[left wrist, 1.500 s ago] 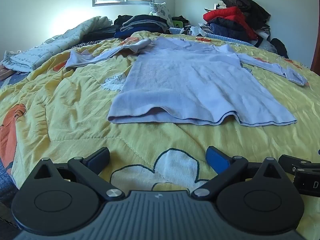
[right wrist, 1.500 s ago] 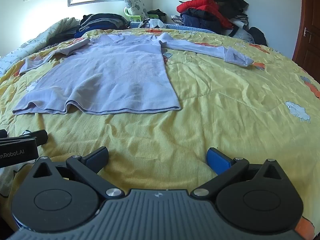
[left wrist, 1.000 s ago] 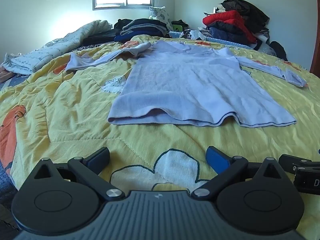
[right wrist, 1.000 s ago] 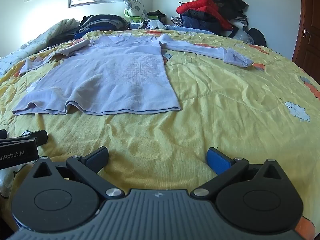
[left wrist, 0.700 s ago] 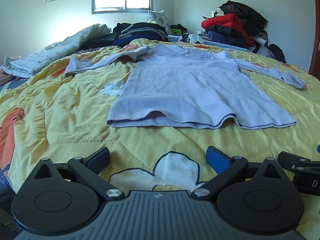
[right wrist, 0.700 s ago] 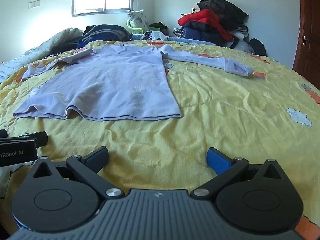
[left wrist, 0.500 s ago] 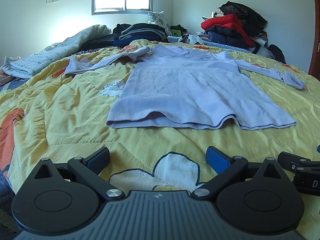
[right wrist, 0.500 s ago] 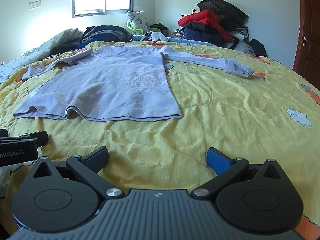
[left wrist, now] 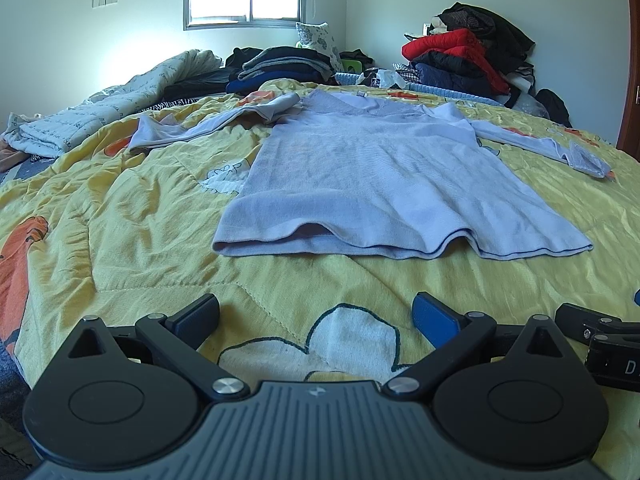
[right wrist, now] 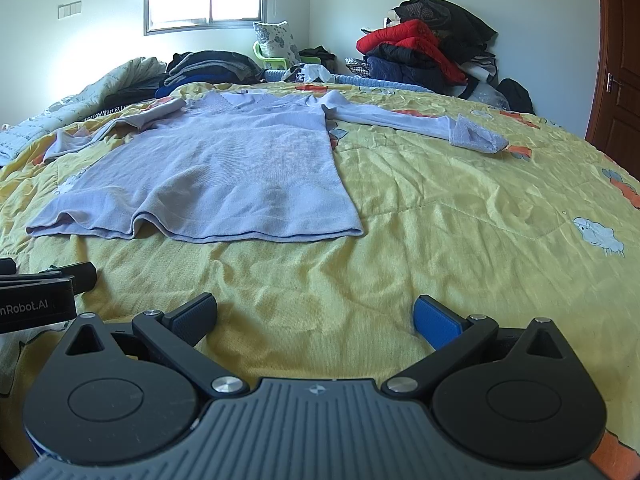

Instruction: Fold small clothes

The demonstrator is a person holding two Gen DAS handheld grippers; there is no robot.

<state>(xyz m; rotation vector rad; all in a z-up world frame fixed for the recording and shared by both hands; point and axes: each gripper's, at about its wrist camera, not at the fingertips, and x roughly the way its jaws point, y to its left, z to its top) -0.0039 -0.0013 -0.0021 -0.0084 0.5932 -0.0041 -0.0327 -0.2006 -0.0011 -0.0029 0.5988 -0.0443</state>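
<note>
Fingers: left gripper (left wrist: 316,312) and right gripper (right wrist: 314,312) both spread wide, empty | change: views have tilted up slightly, grippers not advanced | lavender long-sleeve top (left wrist: 384,176) flat on yellow quilt (right wrist: 460,216), 12 o'clock, sleeves out | folding not begun.

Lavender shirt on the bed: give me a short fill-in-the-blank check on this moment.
1. The lavender shirt lies spread on a ____ quilt.
2. Both sleeves are stretched ____ from the body.
3. The left gripper and right gripper are both ____ and hold nothing.

Missing words: yellow; outward; open
</note>
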